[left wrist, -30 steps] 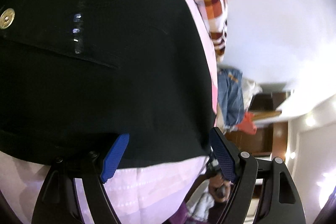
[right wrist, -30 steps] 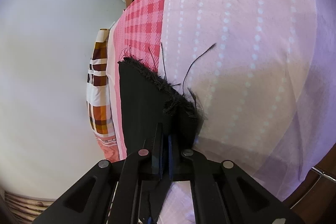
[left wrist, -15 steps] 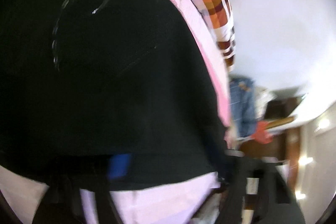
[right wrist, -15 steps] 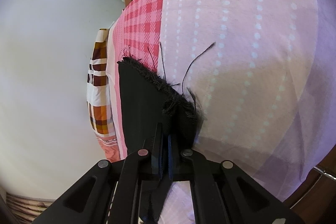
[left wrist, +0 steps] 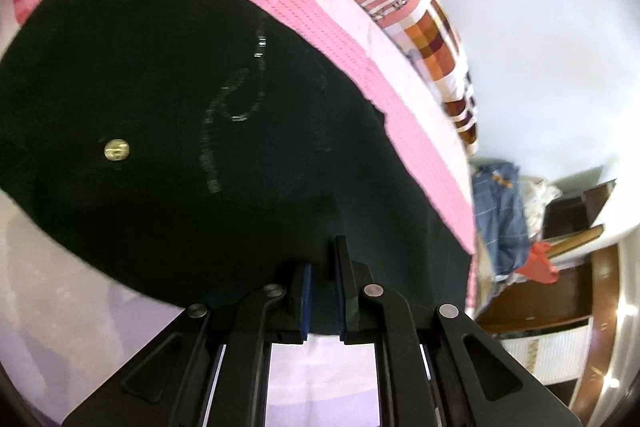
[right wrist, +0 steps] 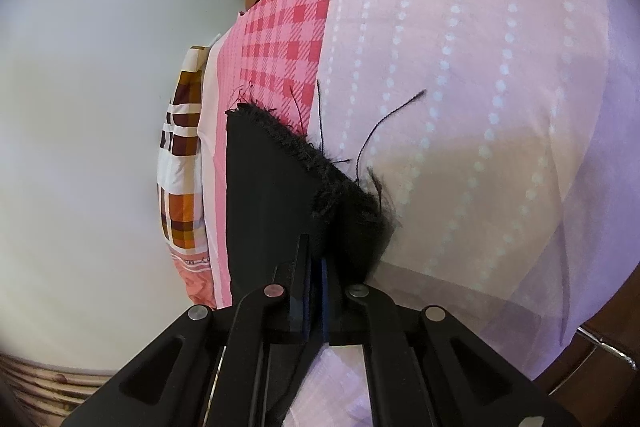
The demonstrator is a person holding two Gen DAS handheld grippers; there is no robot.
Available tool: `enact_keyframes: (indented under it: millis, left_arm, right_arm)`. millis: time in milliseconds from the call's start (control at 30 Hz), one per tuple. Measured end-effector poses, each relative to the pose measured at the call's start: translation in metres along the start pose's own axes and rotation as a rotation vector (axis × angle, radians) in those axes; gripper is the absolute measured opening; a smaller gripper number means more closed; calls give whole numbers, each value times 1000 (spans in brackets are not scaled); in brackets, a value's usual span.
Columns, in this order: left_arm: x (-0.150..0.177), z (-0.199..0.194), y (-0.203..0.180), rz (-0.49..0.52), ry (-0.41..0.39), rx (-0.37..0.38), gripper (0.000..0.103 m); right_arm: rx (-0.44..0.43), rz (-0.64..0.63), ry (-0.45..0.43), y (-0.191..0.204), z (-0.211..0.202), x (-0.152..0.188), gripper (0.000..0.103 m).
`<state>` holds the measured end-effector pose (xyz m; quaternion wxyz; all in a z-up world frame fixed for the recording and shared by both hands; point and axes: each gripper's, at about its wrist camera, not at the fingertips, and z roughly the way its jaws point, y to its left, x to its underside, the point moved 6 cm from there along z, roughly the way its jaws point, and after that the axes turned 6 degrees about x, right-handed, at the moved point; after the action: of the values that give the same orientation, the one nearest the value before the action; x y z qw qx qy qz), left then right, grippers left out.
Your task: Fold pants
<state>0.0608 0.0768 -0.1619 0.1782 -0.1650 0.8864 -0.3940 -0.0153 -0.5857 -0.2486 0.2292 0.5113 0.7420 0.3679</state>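
Two grippers pinch black pants [left wrist: 192,147] spread on a pink sheet [right wrist: 460,99] that covers the bed. Largest after the sheet, the pants lie across its checked and dotted parts, with a patterned quilt [left wrist: 436,39] beyond them by the white wall. On the pants, a brass button [left wrist: 116,150] sits left of a glittery curl. The left gripper [left wrist: 322,291] tilts steeply down at the pants' near edge, jaws closed on the cloth. The right gripper [right wrist: 316,283] slopes down more gently at the frayed hem [right wrist: 320,171], its pads pressed together on that cloth; loose threads trail from the hem onto the sheet.
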Motion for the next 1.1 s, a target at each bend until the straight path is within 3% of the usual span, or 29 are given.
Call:
enact_keyframes:
  millis: [200,533,800,900,1100]
  left_arm:
    - [13,19,24,-27,95,-29,10]
    - [13,5,23,19,42,-88,10]
    - [21,3,25,30,92,-71,10]
    - [23,-1,26,33,100,-64,16]
    - [22,-2,30,31,107,-39,36]
  right_arm:
    - [15,-13,-8,2,-5,1,2]
    - [31,-17,-57,-3,-18,-7,2]
    - [24,13,-82,-8,-24,-15,2]
    - [34,2,-88,-5,-26,-14,5]
    - [-70,57,-19,-3,-17,-9,18]
